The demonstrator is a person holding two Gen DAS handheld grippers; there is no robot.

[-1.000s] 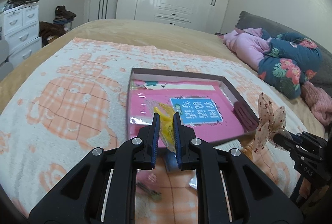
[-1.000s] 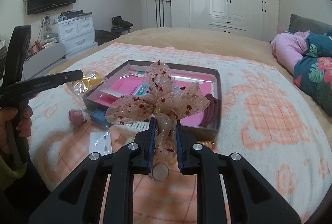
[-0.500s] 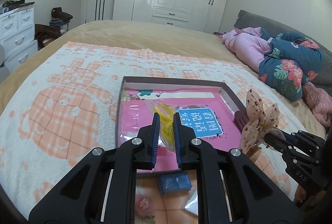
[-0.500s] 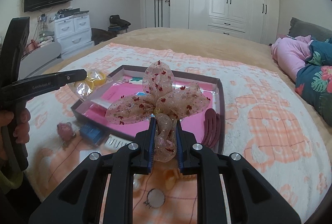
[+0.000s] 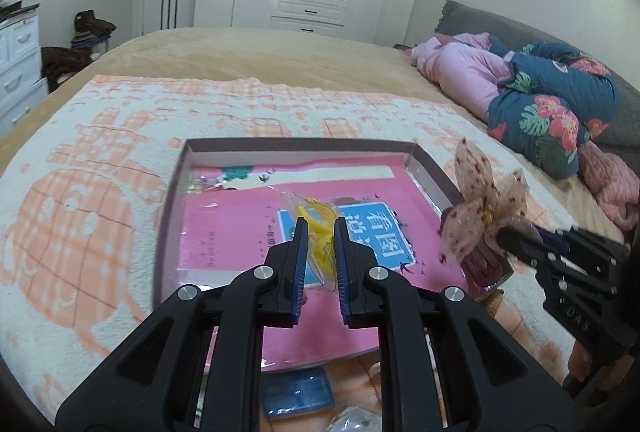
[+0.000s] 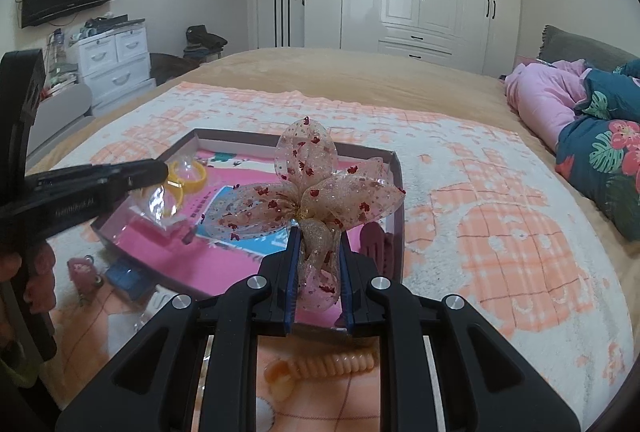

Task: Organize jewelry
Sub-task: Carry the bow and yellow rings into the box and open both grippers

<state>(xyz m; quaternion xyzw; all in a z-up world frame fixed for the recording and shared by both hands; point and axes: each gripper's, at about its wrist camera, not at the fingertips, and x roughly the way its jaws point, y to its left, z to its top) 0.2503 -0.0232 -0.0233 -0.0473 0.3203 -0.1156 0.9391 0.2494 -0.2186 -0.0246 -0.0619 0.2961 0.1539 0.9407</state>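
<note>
The bed [image 5: 248,55] stretched away ahead of both tools, covered by a white and orange checked blanket [image 5: 80,199]. On the blanket, directly below and in front of the left hand-held gripper [image 5: 320,228], lay a shallow brown-rimmed box [image 5: 280,143] with a pink book [image 5: 224,232] flat inside it. To the far right of the right hand-held gripper [image 6: 318,236], against the grey headboard, sat a heap of pink and floral clothes [image 6: 580,111].

The right hand-held gripper was clamped on the tail of a sheer bow [image 6: 308,191] dotted with red, holding it upright over the near right corner of the box; in the left wrist view the same bow [image 5: 484,207] stood to the right of the left tool, at the box's right wall. Just ahead and right of the right gripper's fingertips, a dark red hair comb [image 6: 376,244] lay against the inside of the box's right wall.

The left hand-held gripper was closed on a clear plastic bag holding a yellow ring-shaped piece [image 5: 318,232], held above the book's blue label. From the right wrist view that bag [image 6: 180,183] hung at the left tool's tip, over the left part of the box.

On the blanket, beneath the right gripper, lay a peach hair claw [image 6: 320,372]. A small blue packet [image 5: 296,392] lay under the left gripper, just outside the box's near wall.
</note>
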